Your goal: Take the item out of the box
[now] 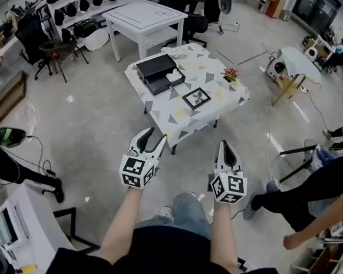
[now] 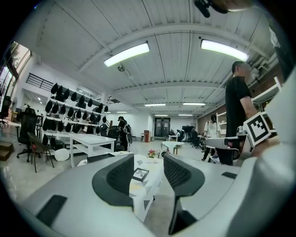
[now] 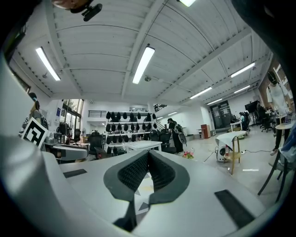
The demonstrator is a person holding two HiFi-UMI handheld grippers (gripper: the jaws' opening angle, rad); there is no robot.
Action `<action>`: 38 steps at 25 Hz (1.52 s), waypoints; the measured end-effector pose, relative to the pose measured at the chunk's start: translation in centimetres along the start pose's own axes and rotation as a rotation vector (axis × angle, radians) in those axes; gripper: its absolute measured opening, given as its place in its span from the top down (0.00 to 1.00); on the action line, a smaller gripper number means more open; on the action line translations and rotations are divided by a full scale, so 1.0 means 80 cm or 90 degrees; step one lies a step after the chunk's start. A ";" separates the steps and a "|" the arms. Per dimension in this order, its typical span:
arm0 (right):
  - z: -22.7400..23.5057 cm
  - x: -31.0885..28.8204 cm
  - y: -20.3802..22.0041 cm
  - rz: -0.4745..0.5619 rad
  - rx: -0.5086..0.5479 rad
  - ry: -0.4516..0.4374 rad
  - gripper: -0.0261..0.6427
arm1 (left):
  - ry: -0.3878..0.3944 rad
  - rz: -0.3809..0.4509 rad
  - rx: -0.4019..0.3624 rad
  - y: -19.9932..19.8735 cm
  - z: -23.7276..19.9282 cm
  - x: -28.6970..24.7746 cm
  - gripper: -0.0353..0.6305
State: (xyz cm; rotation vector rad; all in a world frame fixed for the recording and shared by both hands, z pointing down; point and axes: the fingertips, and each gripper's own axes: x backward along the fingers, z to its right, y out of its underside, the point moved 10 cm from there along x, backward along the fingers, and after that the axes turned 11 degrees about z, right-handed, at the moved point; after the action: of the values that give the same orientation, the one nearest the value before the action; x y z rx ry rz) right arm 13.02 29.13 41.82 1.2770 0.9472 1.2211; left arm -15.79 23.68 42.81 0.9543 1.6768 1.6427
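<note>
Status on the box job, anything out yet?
Done: nothing. The white item lies inside the black box on the table.
In hand: nothing. The left gripper has its jaws apart and the right gripper has them together. Both are empty and held short of the table.
Left: approach, grasp the item, lift it out.

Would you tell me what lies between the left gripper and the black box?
In the head view, only floor and the near stretch of patterned tablecloth lie between the left gripper and the black box; the picture frame sits off to the right.
</note>
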 end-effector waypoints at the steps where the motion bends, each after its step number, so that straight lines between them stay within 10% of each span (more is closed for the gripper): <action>1: 0.002 -0.003 0.001 0.000 0.000 0.002 0.96 | 0.002 -0.001 0.001 0.001 -0.001 -0.004 0.65; 15: 0.061 -0.116 0.021 0.001 0.000 -0.007 0.96 | -0.006 -0.004 0.004 0.021 -0.041 -0.124 0.65; 38: 0.211 -0.567 0.068 -0.078 -0.020 -0.284 0.96 | -0.271 -0.020 0.024 0.052 -0.153 -0.437 0.65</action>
State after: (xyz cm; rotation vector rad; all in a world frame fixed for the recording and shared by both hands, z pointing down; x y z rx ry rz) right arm 21.85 -18.72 43.42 1.3698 0.6656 0.8048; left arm -5.87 -12.14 45.32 1.1921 1.4255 1.2792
